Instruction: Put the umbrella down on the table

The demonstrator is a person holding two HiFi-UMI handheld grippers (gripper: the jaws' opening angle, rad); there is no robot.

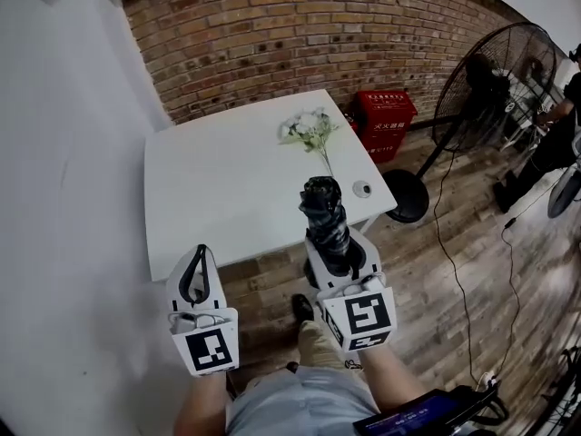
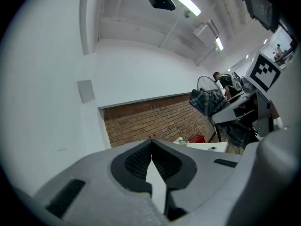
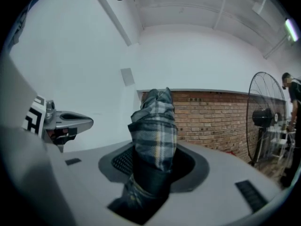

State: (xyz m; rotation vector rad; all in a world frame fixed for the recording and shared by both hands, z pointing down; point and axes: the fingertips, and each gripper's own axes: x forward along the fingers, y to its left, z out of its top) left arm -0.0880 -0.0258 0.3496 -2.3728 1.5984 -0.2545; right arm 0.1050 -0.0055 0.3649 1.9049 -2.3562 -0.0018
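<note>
Sticking out between right gripper (image 1: 340,245) jaws | umbrella (image 1: 325,212) clamped | table (image 1: 227,180) near

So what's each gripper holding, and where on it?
Right gripper grips the folded plaid umbrella around its lower part; left gripper is shut, holding nothing.

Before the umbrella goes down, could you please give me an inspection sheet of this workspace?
Surface: white square table, mostly bare.
Job's things: folded grey plaid umbrella, held upright, not yet on table.
Clutter: white flower sprig and small round white object on table.
Grippers: left gripper jaws together, empty; right gripper jaws closed on umbrella.
Cables: black cable across wooden floor.
Surroundings: red brick wall, red box, black pedestal fan.
</note>
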